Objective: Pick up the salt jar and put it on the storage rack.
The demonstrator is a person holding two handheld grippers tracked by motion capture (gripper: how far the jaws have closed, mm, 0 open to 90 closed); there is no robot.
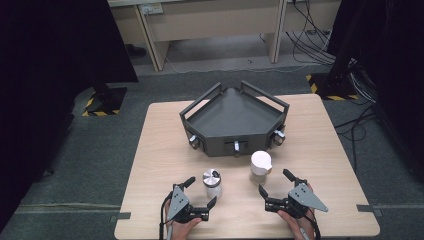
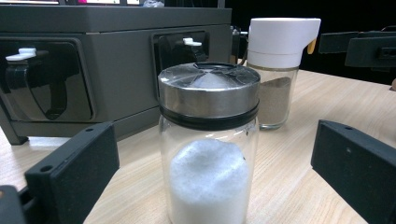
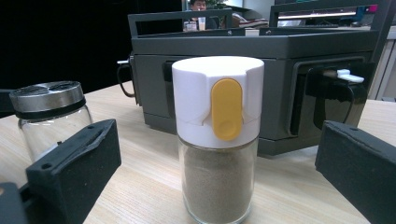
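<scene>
A glass jar of white powder with a steel lid (image 1: 212, 183) (image 2: 208, 140) (image 3: 48, 114) stands upright on the wooden table. My left gripper (image 1: 201, 192) (image 2: 215, 182) is open just behind it, a jaw on each side without touching. To the right stands a glass shaker of brown powder with a white cap and yellow tab (image 1: 260, 164) (image 3: 217, 135) (image 2: 280, 70). My right gripper (image 1: 276, 182) (image 3: 219, 182) is open and faces it, its jaws wide apart and clear of the glass.
A dark grey three-cornered tray (image 1: 200, 117) (image 2: 116, 70) (image 3: 280, 51) with railings and small white-tipped hooks on its front stands at the table's middle, beyond both jars. The table's front edge lies right under my hands. Desk legs and cables sit on the floor beyond.
</scene>
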